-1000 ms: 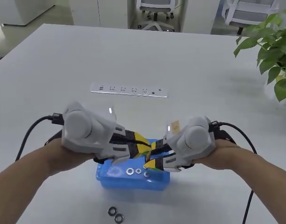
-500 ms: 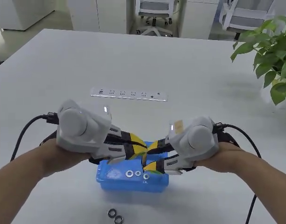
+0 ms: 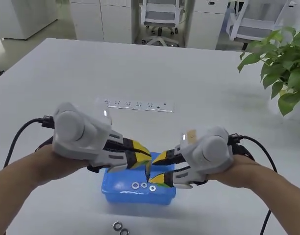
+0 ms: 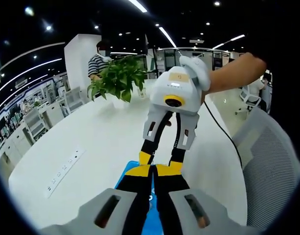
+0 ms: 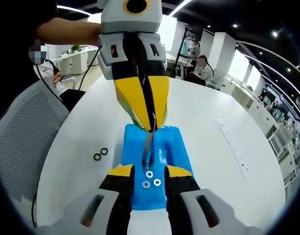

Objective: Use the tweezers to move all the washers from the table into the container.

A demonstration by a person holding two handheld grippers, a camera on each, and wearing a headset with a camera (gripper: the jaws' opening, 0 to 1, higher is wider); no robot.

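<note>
Left tongs (image 5: 150, 121) are pinching the tweezers (image 5: 148, 149). In the right gripper view the tweezers' long axis is running top to bottom at mid-frame, with the tips pointing down into the blue container (image 5: 177, 147). Right tongs (image 5: 149, 172) are sitting spread at bottom centre. Inside the container, three washers (image 5: 146, 184) are lying just below the tips. Left of the container, two washers (image 5: 97, 156) are lying side by side on the white surface (image 5: 204, 112).

White table (image 3: 213, 98) w/ blue container (image 3: 137, 196), 2 washers (image 3: 117, 226) just beside it, pwr strip (image 3: 138, 105) well apart behind
</note>
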